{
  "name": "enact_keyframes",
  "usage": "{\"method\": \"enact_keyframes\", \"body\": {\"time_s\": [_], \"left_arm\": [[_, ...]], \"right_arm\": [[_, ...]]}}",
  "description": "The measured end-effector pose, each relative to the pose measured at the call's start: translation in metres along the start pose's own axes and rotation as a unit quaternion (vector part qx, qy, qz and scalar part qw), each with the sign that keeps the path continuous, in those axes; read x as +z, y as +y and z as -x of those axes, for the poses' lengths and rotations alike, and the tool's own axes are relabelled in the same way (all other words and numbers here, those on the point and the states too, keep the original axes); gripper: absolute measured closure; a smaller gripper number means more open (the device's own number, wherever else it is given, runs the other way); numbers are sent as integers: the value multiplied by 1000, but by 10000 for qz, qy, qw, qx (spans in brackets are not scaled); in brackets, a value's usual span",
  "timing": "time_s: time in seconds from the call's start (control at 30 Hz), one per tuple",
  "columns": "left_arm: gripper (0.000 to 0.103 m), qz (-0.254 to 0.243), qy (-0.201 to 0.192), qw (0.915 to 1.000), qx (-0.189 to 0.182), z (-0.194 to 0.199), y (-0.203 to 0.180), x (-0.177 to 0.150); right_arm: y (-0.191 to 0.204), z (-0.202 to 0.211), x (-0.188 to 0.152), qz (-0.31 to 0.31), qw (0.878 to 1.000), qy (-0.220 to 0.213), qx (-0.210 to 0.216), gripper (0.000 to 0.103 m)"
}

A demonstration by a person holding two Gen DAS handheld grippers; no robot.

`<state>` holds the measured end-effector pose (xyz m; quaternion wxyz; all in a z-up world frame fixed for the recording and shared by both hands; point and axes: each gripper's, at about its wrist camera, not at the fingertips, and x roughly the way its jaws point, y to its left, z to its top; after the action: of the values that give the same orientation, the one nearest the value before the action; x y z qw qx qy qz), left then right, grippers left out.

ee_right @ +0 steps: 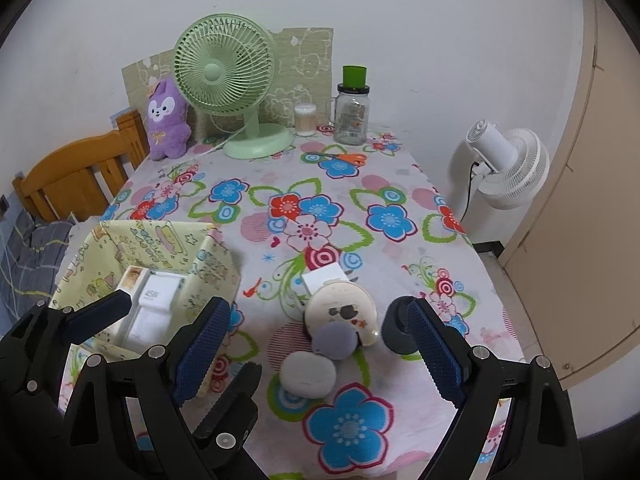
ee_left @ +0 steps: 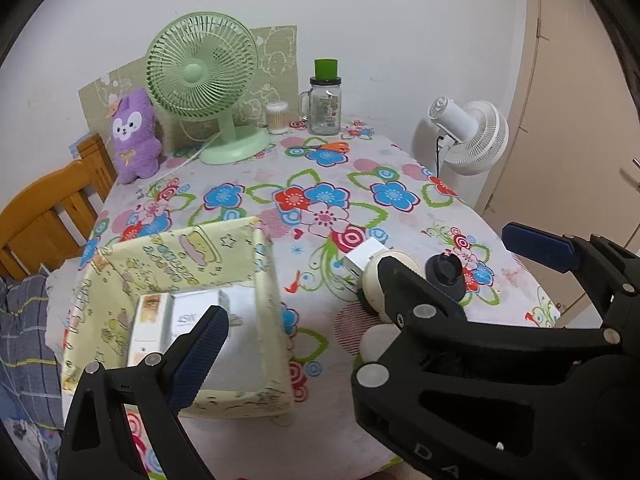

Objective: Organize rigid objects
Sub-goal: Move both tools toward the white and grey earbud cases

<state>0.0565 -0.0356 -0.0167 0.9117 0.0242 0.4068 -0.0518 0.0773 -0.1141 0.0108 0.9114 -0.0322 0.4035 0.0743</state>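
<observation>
Between my right gripper [ee_right: 320,344] open jaws sits the round clutter [ee_right: 340,316]; I'd centre on one disc, then bin [ee_right: 216,264]. Left gripper [ee_left: 372,292] open, empty.

A plain white wall [ee_right: 400,20] backs the scene, evenly lit, with small marks on its paint. Against it stands the counter [ee_right: 400,184], covered by a cloth printed with large blue, red and pink flowers. A wooden chair [ee_right: 76,176] with a slatted back stands at the counter's left side, beside plaid bedding [ee_right: 28,256]. To the right, a white pedestal fan [ee_right: 508,168] stands near the counter's far corner, its black cord hanging down. A beige door [ee_right: 592,200] fills the right edge. A patterned beige panel [ee_right: 308,56] leans against the wall.
</observation>
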Motion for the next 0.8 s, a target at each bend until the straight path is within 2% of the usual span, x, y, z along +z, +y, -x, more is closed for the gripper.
{"method": "enact_keyframes", "body": {"time_s": [0.47, 0.8], "left_arm": [[5, 149, -56, 9999, 53, -11, -24, -6], [5, 21, -122, 9999, 32, -30, -41, -15]], "right_arm": [[-28, -7, -10, 30, 9999, 23, 97, 11], [-44, -24, -23, 2, 9998, 136, 108, 11]]}}
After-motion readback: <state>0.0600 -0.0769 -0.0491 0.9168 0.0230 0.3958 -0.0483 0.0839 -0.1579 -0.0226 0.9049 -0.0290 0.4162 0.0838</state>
